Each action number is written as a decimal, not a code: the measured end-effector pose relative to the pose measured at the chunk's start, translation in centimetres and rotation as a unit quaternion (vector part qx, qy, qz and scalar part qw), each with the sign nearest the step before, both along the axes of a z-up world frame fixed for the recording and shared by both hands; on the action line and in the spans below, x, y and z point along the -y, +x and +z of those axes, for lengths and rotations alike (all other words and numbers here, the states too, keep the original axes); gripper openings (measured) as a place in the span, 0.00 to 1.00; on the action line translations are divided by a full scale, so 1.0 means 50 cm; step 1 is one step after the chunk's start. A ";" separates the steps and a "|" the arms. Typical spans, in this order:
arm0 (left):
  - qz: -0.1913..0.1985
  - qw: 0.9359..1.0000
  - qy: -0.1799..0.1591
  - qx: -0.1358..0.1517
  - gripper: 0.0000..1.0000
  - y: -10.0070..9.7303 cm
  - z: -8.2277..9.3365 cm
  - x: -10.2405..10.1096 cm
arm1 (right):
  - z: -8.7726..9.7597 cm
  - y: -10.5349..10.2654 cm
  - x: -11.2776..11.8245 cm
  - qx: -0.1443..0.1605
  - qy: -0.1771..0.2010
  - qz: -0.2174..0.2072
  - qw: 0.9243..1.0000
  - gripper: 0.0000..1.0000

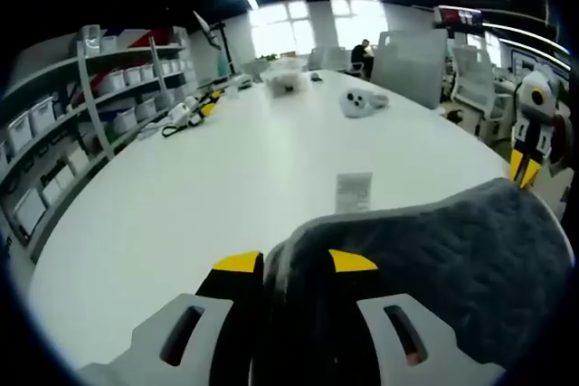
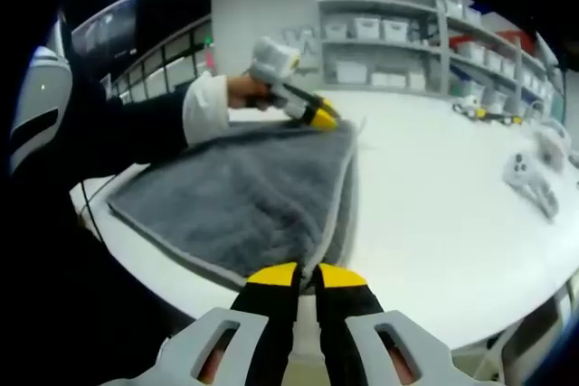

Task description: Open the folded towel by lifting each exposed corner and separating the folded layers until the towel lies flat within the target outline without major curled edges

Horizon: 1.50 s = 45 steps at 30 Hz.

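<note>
A grey towel [image 2: 240,192] lies folded on the white table [image 2: 434,214], one layer over another along its right edge. My right gripper [image 2: 308,276] is shut on the towel's near corner at the table's edge. At the far corner, a hand holds my left gripper [image 2: 318,116], its yellow tips on the cloth. In the left gripper view, my left gripper [image 1: 295,264] is shut on the towel [image 1: 452,259], which bulges up to the right of the jaws. The right gripper [image 1: 522,165] shows at the far right, at the towel's edge.
Shelves with white bins [image 1: 118,88] run along one side of the table [image 1: 226,178]. On the table lie a small paper label [image 1: 353,192], a white device [image 1: 362,101], a clear container [image 1: 285,74] and yellow-black tools [image 2: 488,110]. Chairs [image 1: 475,79] stand beyond the table.
</note>
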<state>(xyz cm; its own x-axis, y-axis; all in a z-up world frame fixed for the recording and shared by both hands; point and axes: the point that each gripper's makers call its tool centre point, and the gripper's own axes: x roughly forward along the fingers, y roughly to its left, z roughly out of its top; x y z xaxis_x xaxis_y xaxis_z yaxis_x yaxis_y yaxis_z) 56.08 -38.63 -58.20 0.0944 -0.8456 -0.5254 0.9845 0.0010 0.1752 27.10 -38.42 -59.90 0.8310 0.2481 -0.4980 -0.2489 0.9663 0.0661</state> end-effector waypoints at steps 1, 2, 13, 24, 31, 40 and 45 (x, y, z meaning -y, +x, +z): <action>-0.005 1.000 -0.002 -0.004 0.26 -0.002 -0.001 0.003 | 0.002 0.000 -0.002 0.003 -0.001 0.000 1.000 0.02; -0.005 1.000 -0.001 -0.007 0.25 -0.002 -0.003 0.005 | 0.006 0.000 -0.003 0.006 0.000 0.000 1.000 0.02; -0.015 0.999 -0.017 -0.039 0.08 -0.016 0.009 0.004 | 0.076 0.014 -0.010 0.065 0.040 0.003 0.997 0.01; -0.011 0.998 -0.046 -0.031 0.07 -0.024 0.066 -0.008 | 0.148 0.022 -0.046 0.106 0.132 0.028 0.985 0.00; 0.003 0.997 -0.072 -0.039 0.07 -0.020 0.099 -0.033 | 0.175 0.026 -0.071 0.123 0.154 0.047 0.979 0.00; 0.018 0.994 -0.097 -0.043 0.07 -0.016 0.132 -0.078 | 0.211 0.032 -0.103 0.135 0.151 0.068 0.977 0.00; 0.027 0.993 -0.109 -0.029 0.07 -0.013 0.152 -0.113 | 0.227 0.035 -0.131 0.139 0.147 0.086 0.975 0.00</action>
